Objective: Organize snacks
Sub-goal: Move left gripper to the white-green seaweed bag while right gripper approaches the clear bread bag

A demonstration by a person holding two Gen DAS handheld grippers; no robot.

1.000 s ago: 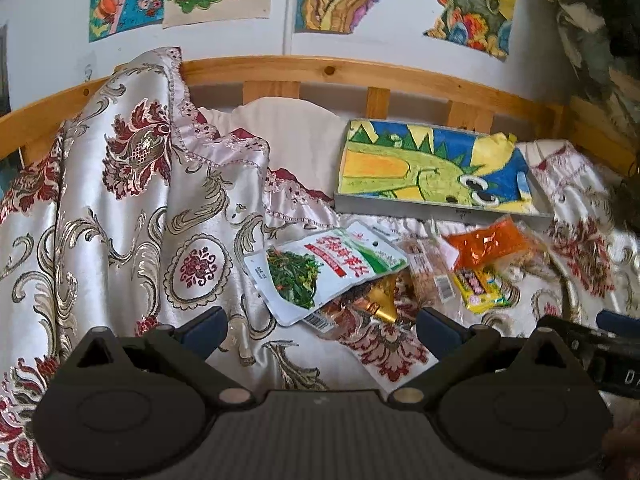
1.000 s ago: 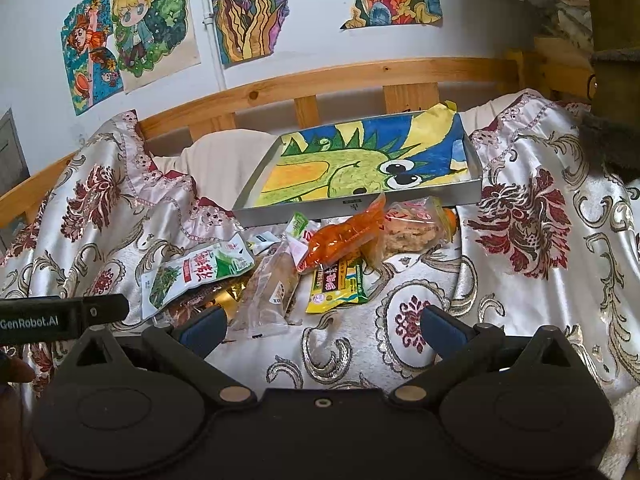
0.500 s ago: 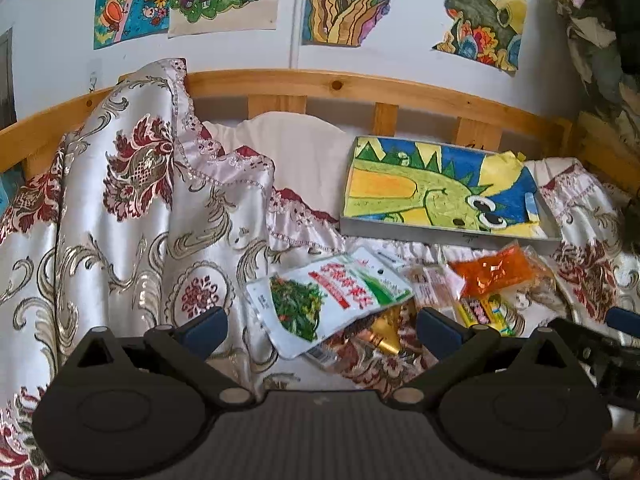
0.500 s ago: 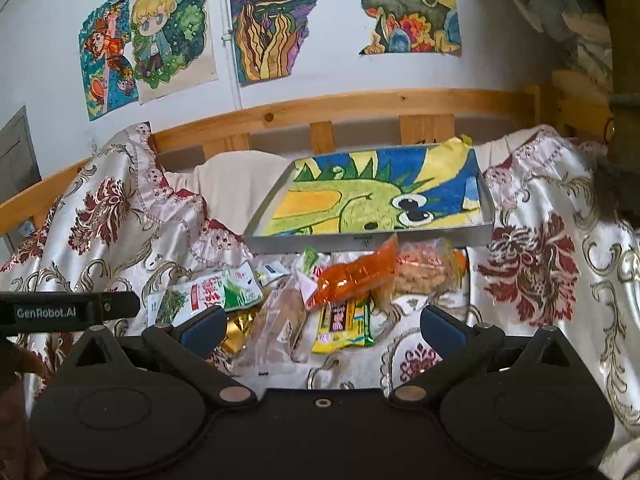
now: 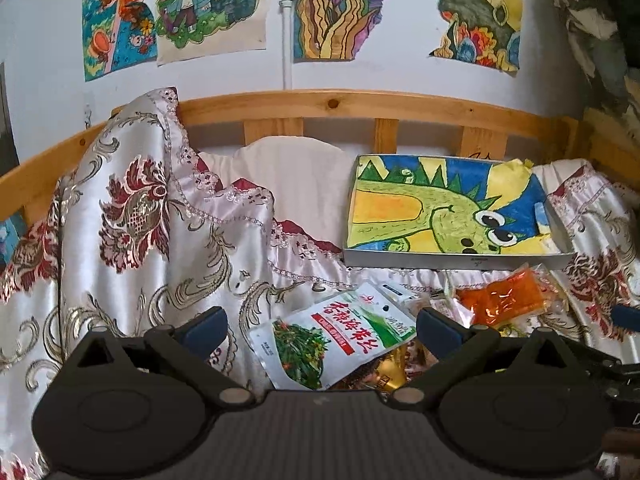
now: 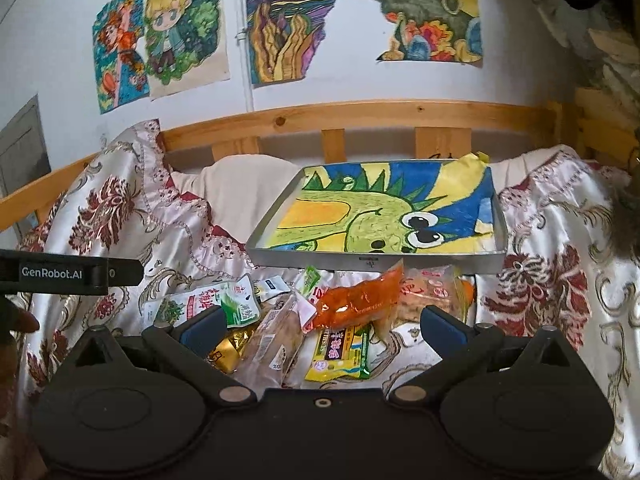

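Nothing is sorted yet: the snack packets [image 6: 320, 320] lie heaped on the bed just ahead of the right hand-held gripper [image 6: 320, 326], and the tray [image 6: 376, 258] beyond them holds none. Both the right and the left hand-held gripper [image 5: 320, 326] gape wide, holding nothing.

In the left view, the gold packet [image 5: 390, 370] is mostly hidden under the green pouch [image 5: 336, 338] and behind the left hand-held gripper [image 5: 320, 326]. The right hand-held gripper [image 5: 624, 364] is cut off at the 4 o'clock edge. In the right view, the clear bread pack's [image 6: 276, 340] label print is too small to read.
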